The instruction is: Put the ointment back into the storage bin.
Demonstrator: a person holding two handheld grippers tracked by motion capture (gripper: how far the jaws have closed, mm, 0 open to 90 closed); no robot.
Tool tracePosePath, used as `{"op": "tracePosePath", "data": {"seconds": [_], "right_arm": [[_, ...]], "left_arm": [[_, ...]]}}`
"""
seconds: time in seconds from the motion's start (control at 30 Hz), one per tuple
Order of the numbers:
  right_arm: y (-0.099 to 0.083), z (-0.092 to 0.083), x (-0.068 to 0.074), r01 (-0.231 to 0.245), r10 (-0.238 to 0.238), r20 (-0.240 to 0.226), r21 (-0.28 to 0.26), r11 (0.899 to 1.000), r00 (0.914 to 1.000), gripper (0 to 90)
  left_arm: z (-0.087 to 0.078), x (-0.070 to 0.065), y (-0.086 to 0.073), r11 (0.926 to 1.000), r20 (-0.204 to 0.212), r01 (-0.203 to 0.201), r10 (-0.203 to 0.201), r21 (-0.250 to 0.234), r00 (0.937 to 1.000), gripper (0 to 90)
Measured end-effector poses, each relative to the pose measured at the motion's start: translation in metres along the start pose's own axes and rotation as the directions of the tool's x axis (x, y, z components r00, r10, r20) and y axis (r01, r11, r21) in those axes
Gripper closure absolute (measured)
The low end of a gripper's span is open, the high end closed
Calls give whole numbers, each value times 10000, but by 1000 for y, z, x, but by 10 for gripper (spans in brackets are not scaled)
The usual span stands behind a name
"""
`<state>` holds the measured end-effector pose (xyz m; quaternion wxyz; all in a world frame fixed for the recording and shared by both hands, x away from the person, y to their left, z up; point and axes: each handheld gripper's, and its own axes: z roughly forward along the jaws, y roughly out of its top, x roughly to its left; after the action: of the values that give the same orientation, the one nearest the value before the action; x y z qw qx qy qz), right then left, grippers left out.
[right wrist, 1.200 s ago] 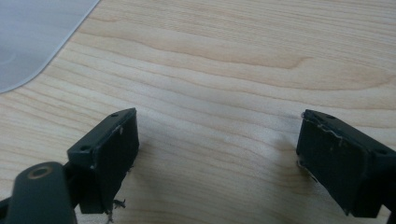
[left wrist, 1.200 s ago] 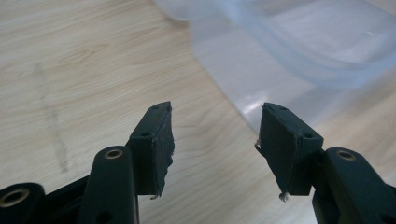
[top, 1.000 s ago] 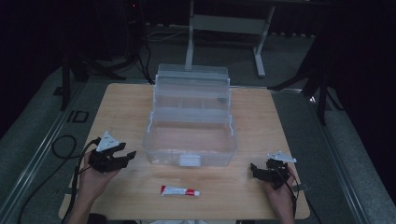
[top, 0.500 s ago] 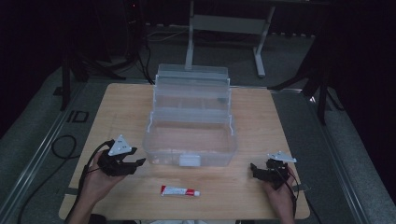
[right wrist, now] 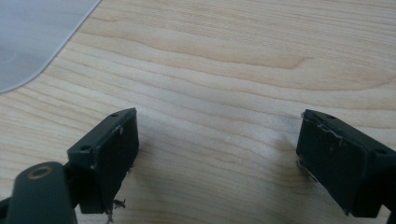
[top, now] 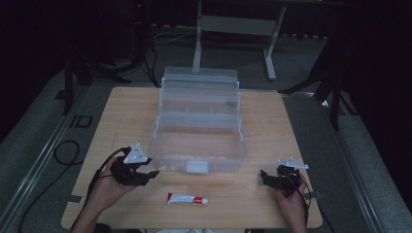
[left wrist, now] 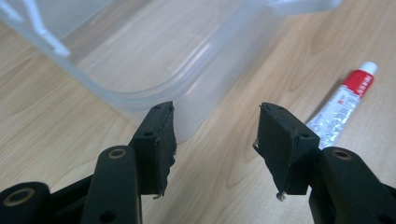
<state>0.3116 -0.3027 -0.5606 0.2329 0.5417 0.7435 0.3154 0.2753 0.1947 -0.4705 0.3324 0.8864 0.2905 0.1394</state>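
L claw point(left wrist: 215, 140): jaws apart, nothing betw them; have just been closing a bit.
Tube point(left wrist: 343, 105): flat on table, ahead and to right of L claw, just past its right jaw, not touching; cap end points away.
Box point(left wrist: 140, 51): clear, ahead-left of L claw, corner just beyond left jaw.
R claw point(right wrist: 217, 158): jaws wide apart, empty, over bare table point(right wrist: 233, 70); box corner far upper left.
High view: tube point(top: 187, 198) betw both claws, nearer L point(top: 145, 170).

I'm working in what looks like a lab or recording studio: a small wooden table point(top: 121, 111) stands alone on grey carpet point(top: 34, 131), ringed by darkness, with black stand legs point(top: 73, 73), loose cables point(top: 65, 153) on the floor, and a grey metal desk frame point(top: 233, 29) behind.
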Motion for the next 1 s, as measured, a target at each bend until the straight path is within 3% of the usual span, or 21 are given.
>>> {"op": "tracePosePath", "data": {"seconds": [0.4, 0.63, 1.0], "right_arm": [[0, 0, 0, 9, -9, -12, -1, 10000, 10000, 127], [0, 0, 0, 16, -16, -17, 0, 10000, 10000, 127], [0, 0, 0, 22, -22, -24, 1, 10000, 10000, 127]], "left_arm": [[6, -14, 13, 9956, 859, -909, 887, 222, 9923, 470], [10, -22, 22, 9882, 1244, -1492, 1439, 346, 9817, 483], [15, -28, 30, 9778, 1771, -2039, 1925, 485, 9652, 511]]}}
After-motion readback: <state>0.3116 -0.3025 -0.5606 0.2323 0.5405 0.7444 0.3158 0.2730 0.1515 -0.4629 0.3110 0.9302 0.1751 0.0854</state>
